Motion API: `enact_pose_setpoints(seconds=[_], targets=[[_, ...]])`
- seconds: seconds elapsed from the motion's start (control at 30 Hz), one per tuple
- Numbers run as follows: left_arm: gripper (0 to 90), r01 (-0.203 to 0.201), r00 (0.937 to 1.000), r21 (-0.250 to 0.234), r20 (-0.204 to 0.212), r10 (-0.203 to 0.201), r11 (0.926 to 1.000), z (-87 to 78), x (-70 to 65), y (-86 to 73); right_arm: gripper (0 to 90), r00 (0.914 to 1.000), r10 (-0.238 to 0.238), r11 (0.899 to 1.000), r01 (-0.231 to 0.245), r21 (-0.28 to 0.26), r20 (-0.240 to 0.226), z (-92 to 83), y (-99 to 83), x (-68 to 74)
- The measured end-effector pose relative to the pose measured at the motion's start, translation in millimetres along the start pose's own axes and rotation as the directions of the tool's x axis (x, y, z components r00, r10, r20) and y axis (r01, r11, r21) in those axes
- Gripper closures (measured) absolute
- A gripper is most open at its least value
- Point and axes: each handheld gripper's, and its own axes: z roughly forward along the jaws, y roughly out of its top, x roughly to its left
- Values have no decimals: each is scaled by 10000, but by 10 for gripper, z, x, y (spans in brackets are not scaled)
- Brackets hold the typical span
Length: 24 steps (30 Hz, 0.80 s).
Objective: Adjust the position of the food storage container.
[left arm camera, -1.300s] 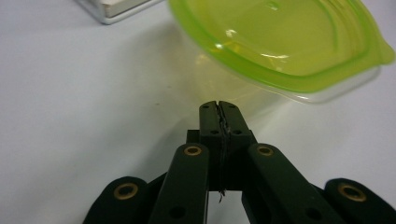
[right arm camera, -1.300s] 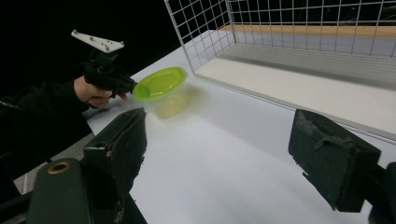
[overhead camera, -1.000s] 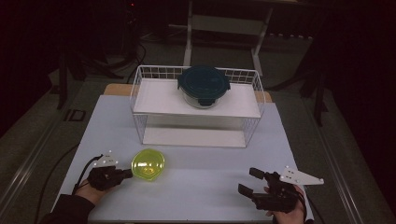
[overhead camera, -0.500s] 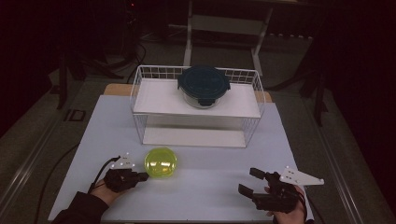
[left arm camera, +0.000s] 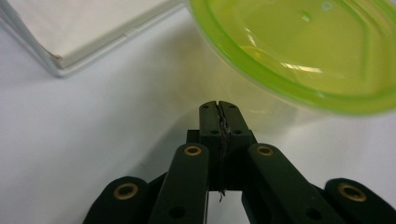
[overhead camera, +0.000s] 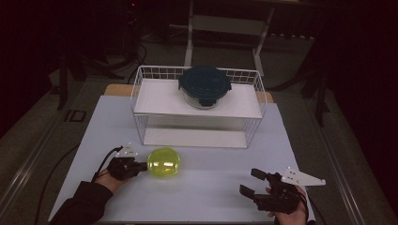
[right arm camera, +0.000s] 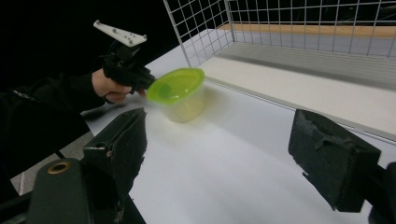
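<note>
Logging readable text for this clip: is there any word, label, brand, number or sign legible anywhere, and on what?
None can be read.
Green container lid: small raised marks, too blurred to read.
Dark-lidded container on the wire rack: no legible print.

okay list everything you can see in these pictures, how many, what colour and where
container with green lid: one, clear tub under a yellow-green lid, near-left on the table, tilted
lidded container: one, dark teal lid, on the rack's upper shelf
wire rack: one, white, two shelves, at the far middle of the table
table: one, white top
left gripper: one, black, jaws shut, tip at the green lid's rim
right gripper: one, black, jaws open with nothing between them, near-right
hands: two, dark sleeve on the left one
</note>
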Motion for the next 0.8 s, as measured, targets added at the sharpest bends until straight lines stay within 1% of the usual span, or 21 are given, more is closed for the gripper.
enact_pose_setpoints(seconds=[0.2,0.23,0.37,0.4,0.43,0.53,0.67,0.73,0.8], targets=[[887,-73,9998,52,168,72,10000,40,-49,23,190,10000,-7,10000,7,-31,24,-7,-2,-6],[887,-81,9995,28,298,80,10000,50,-89,18,190,10000,1,10000,-1,-26,23,-8,-2,-9],[887,-311,9982,81,510,306,9995,83,-207,28,190,10000,4,10000,-4,-22,-19,-2,2,1],[887,-311,9982,81,510,306,9995,83,-207,28,190,10000,4,10000,-4,-22,-19,-2,2,1],[887,-404,9973,93,625,397,9991,101,-255,41,190,10000,-16,10000,16,-14,-21,-1,3,3],[887,-546,9953,93,809,536,9985,133,-320,67,190,10000,-26,10000,26,-22,-17,-1,2,5],[887,-622,9918,140,1126,603,9980,196,-394,109,190,10000,10,10000,-11,-31,-22,-2,2,2],[887,-812,9911,272,1076,779,9963,225,-411,128,190,10000,12,10000,-12,-38,-45,-1,0,5],[887,-826,9929,466,893,782,9955,258,-374,153,190,10000,-20,10000,20,-3,-18,2,-1,10]])
